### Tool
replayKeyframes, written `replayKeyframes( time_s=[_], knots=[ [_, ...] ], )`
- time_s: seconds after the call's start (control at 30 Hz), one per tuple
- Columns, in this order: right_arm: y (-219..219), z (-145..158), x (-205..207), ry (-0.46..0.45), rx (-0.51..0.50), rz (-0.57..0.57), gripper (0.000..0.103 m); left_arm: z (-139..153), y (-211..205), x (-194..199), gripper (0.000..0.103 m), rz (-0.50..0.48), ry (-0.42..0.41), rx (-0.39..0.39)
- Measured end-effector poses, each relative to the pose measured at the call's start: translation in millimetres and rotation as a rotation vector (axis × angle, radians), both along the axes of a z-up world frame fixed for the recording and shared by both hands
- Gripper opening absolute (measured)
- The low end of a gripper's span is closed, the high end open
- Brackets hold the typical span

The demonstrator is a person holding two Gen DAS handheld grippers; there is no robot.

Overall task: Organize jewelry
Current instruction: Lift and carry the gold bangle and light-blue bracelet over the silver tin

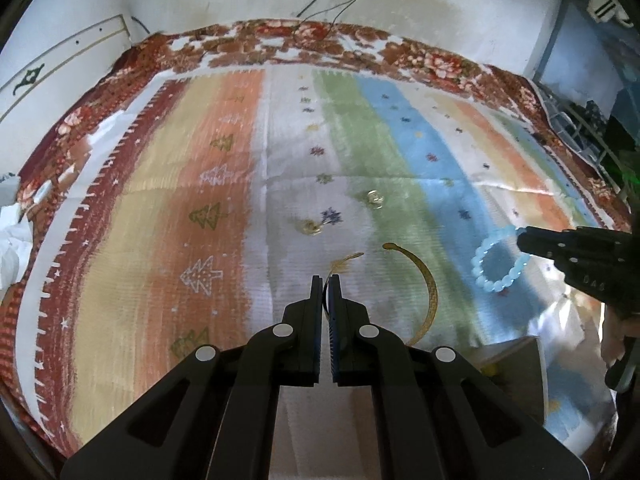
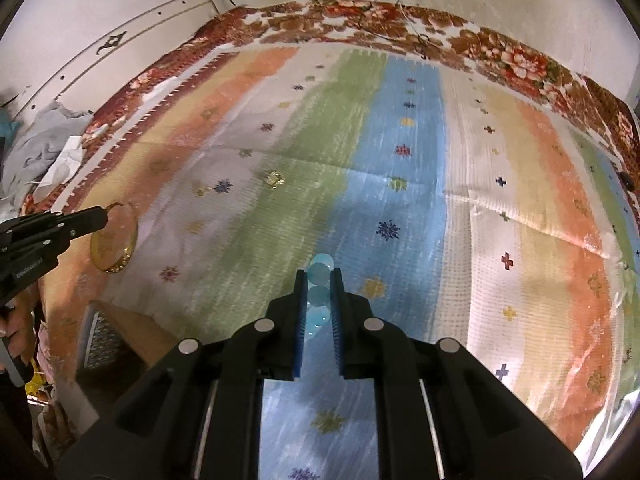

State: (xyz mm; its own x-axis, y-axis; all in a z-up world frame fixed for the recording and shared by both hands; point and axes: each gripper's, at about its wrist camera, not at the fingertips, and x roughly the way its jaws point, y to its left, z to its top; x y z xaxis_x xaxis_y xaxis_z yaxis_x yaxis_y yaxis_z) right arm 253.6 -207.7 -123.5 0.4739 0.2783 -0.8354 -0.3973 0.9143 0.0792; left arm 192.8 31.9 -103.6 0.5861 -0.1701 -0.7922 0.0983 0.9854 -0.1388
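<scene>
My left gripper (image 1: 327, 280) is shut on a thin gold bangle (image 1: 430, 292) and holds it above the striped cloth; it also shows in the right wrist view (image 2: 116, 240) at the far left. My right gripper (image 2: 319, 276) is shut on a light blue bead bracelet (image 2: 319, 296); the same bracelet shows in the left wrist view (image 1: 496, 264), hanging from the right gripper (image 1: 522, 240). Two small gold earrings (image 1: 375, 198) (image 1: 310, 227) lie on the cloth ahead of the left gripper, also seen in the right wrist view (image 2: 274, 179) (image 2: 200, 190).
A striped cloth (image 1: 224, 184) with a floral border covers the surface up to a white wall. A cardboard box (image 1: 516, 364) stands at the near right in the left wrist view, and shows in the right wrist view (image 2: 120, 336). Crumpled cloth and paper (image 2: 44, 144) lie at the left edge.
</scene>
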Motion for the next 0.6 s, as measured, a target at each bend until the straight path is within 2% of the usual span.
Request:
replayKeyframes(
  time_s=[0.6],
  knots=[
    [10.7,61.0,-60.2,-0.088,0.032,0.051,0.013,46.4,-22.1,-56.8,0.003,-0.031,-0.084,-0.001]
  ],
)
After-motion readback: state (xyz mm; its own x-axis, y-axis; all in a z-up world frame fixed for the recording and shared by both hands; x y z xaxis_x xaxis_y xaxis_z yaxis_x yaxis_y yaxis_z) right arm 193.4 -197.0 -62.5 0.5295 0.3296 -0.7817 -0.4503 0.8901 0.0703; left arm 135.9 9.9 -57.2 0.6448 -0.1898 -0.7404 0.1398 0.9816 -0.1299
